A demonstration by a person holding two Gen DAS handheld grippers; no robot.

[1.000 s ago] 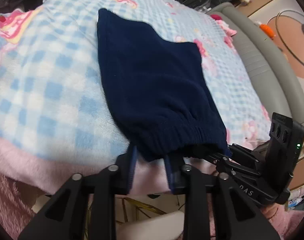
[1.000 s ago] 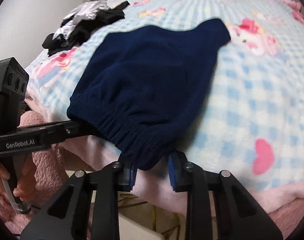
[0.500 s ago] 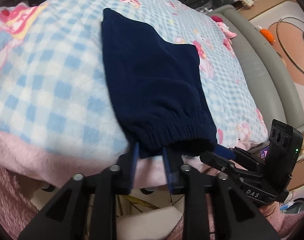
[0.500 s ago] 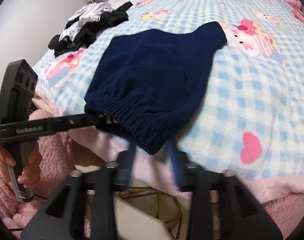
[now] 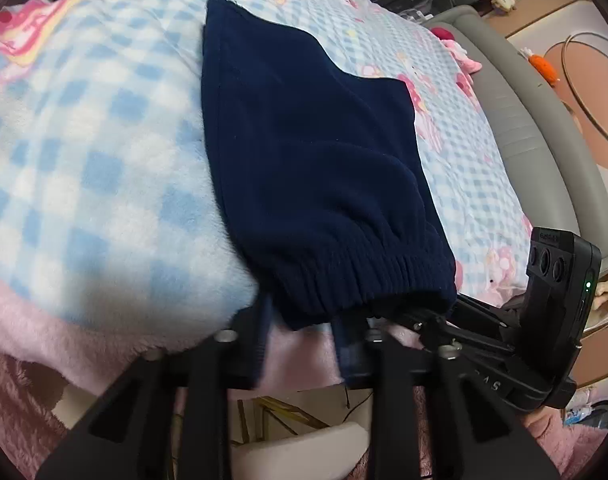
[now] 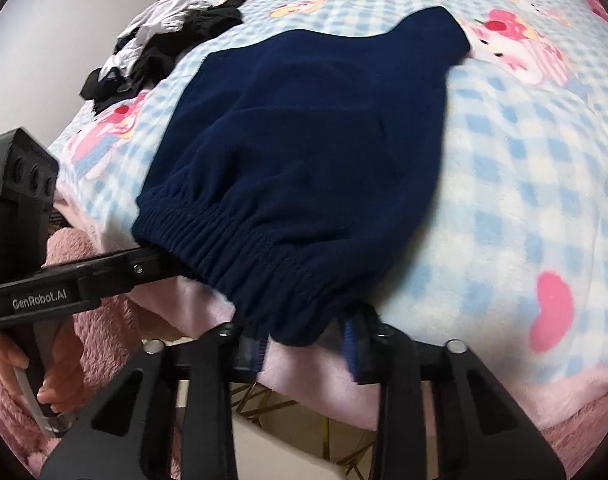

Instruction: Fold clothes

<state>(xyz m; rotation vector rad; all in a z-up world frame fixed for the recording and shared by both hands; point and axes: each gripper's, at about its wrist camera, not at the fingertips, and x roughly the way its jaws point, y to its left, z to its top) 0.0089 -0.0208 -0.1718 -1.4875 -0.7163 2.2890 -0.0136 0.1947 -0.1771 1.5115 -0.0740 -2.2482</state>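
Observation:
A navy fleece garment [image 5: 312,160] [image 6: 304,152] lies flat on the blue checked blanket [image 5: 103,160] [image 6: 524,160], its elastic waistband at the bed's near edge. My left gripper [image 5: 304,332] has the waistband's left corner between its blue pads, and its jaws are closing on it. My right gripper [image 6: 304,346] has the right corner between its pads, and its jaws are closing too. Each wrist view shows the other gripper's black housing [image 5: 556,280] [image 6: 19,200] reaching in sideways under the waistband.
A heap of black and white clothes [image 6: 163,40] lies at the far left of the bed. A grey padded bed rail [image 5: 524,120] runs along the right. A pink fleece edge [image 5: 63,320] hangs at the front. A hand [image 6: 55,380] holds the left gripper's handle.
Half a second ago both grippers sat slightly back from the waistband with wider jaws. They now sit on its corners again with narrower jaws. The garment has barely shifted.

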